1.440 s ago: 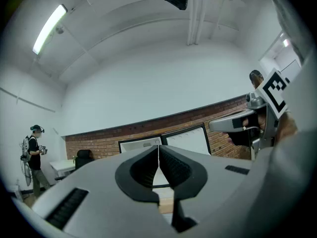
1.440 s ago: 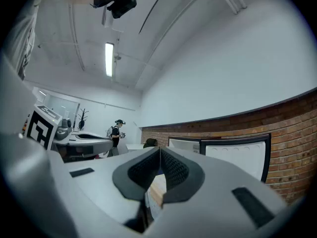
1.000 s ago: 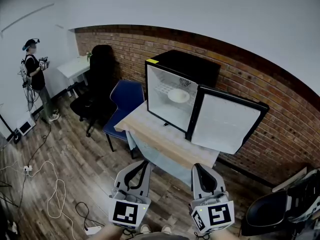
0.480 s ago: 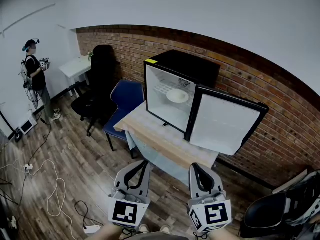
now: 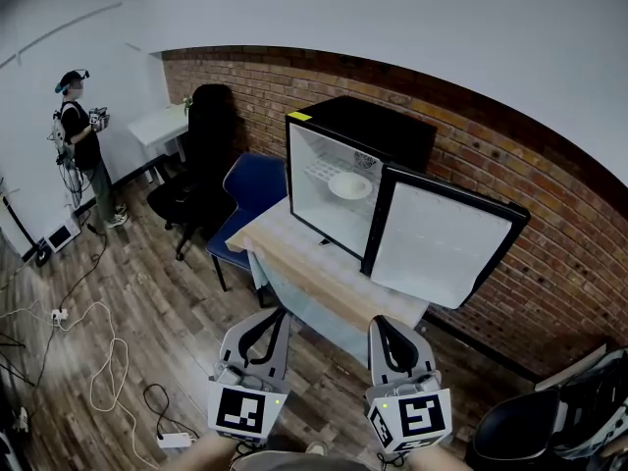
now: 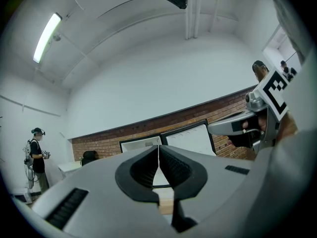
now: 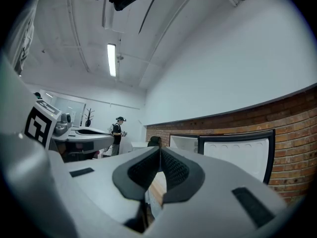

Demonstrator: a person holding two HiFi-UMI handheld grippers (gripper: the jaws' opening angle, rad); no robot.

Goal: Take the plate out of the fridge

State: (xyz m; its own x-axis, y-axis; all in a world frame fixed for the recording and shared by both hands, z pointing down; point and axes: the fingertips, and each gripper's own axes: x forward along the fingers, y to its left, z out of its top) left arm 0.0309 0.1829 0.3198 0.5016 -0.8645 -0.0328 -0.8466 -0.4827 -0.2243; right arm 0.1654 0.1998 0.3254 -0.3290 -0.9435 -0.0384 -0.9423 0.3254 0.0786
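A black mini fridge [image 5: 365, 137] stands on a wooden table [image 5: 309, 268] by the brick wall, its door [image 5: 442, 251] swung open to the right. Inside, a white plate [image 5: 350, 185] lies on the wire shelf. My left gripper [image 5: 272, 313] and right gripper [image 5: 385, 323] hang side by side at the bottom of the head view, well short of the table, both shut with nothing between the jaws. The left gripper [image 6: 158, 148] points level at the fridge [image 6: 140, 144], and the right gripper [image 7: 159, 149] faces the open door [image 7: 239, 156].
A blue chair [image 5: 245, 192] and a black office chair [image 5: 199, 160] stand left of the table. A person [image 5: 80, 141] stands at far left near a white desk [image 5: 170, 124]. Cables [image 5: 98, 361] lie on the wooden floor. Another dark chair [image 5: 549, 415] sits at lower right.
The view has shifted slightly; the fridge and table look much the same. Both grippers stay shut, low in the frame.
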